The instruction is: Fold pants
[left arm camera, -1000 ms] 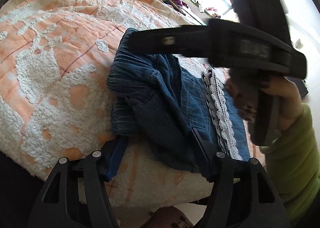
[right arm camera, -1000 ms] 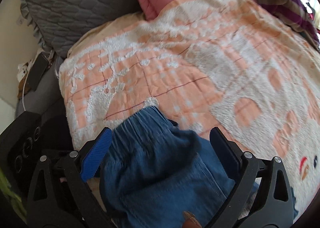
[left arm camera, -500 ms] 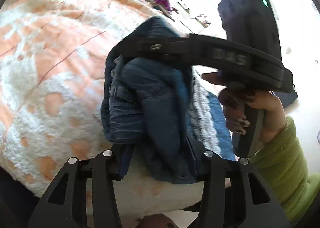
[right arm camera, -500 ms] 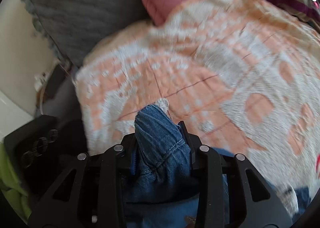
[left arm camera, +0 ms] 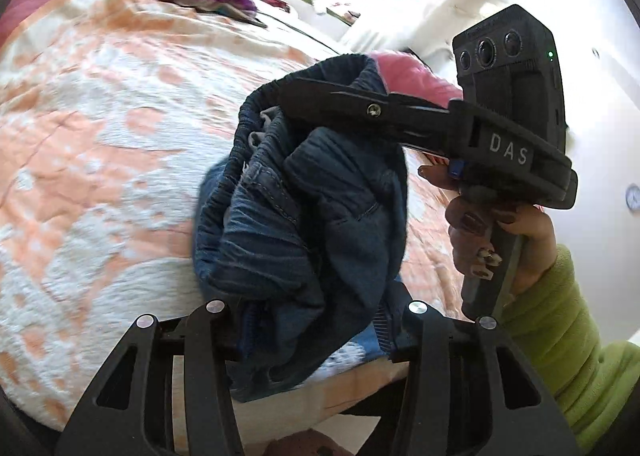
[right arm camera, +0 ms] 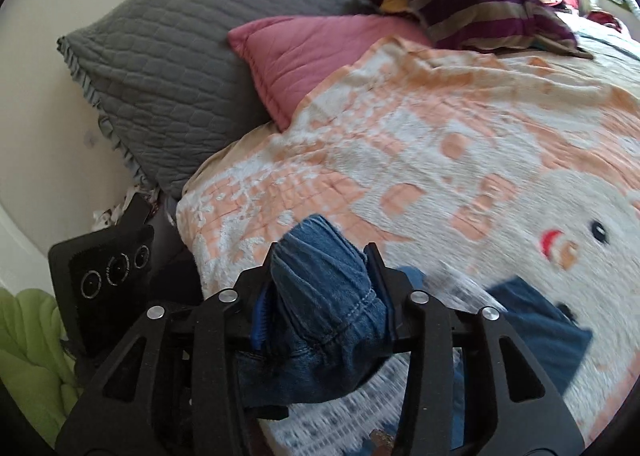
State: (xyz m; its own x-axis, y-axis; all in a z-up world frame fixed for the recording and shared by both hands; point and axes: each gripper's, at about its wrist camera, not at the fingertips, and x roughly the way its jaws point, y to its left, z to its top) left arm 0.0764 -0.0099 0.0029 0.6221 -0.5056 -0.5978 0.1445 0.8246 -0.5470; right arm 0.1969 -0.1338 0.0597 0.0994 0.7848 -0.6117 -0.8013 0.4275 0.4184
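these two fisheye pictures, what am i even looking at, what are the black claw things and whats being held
Each picture comes from a camera mounted on a hand-held black two-finger gripper, looking forward along its fingers. There is no robot: a person in a green fleece sleeve holds one in each hand.

In the left wrist view, the left gripper is at the bottom, and the right gripper reaches in from the right. The right wrist view shows the right gripper from behind.

Both are clamped on bunched dark blue denim pants, which hang between them above a bed. The bed has an orange and white fuzzy blanket, a grey quilted pillow, a pink quilted pillow and a purple striped cloth.
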